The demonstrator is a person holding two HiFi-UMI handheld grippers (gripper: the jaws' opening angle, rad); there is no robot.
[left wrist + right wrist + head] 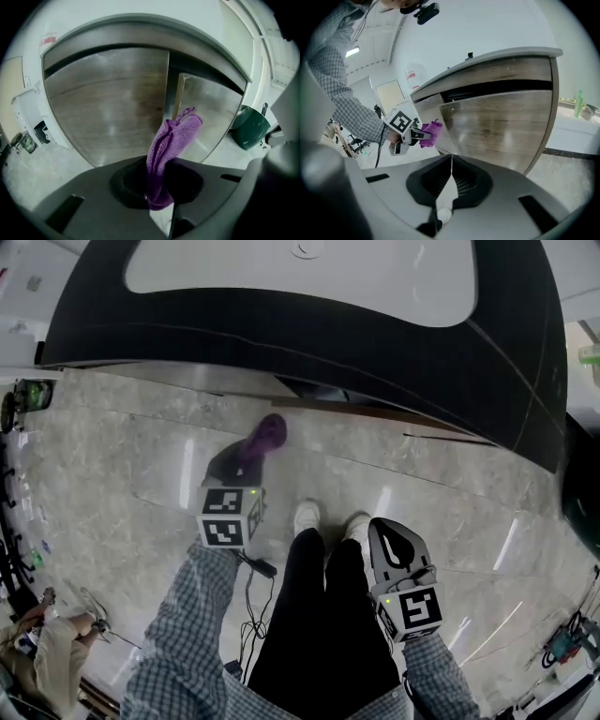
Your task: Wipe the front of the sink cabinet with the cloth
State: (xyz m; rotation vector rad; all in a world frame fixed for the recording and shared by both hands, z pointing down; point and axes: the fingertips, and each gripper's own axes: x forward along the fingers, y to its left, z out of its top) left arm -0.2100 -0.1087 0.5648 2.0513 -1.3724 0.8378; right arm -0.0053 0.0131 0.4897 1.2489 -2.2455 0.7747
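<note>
The purple cloth point(171, 140) sticks up from my left gripper point(159, 187), which is shut on its lower end. Its free end hangs close to the wood-grain sink cabinet front point(108, 103), near the vertical gap between two doors; contact cannot be told. In the head view the cloth point(265, 439) shows ahead of the left gripper point(246, 470), below the black counter rim point(309, 352). My right gripper point(387, 529) is held low by the person's right leg. Its jaws point(451, 161) are shut with nothing between them, and they face the cabinet point(501, 122) and the cloth point(431, 132).
A dark green bin point(248, 126) stands right of the cabinet. The person's white shoes point(306, 517) rest on the marble floor point(122, 456) close to the cabinet. Another person point(47, 643) crouches at the lower left. A green bottle point(580, 104) stands far right.
</note>
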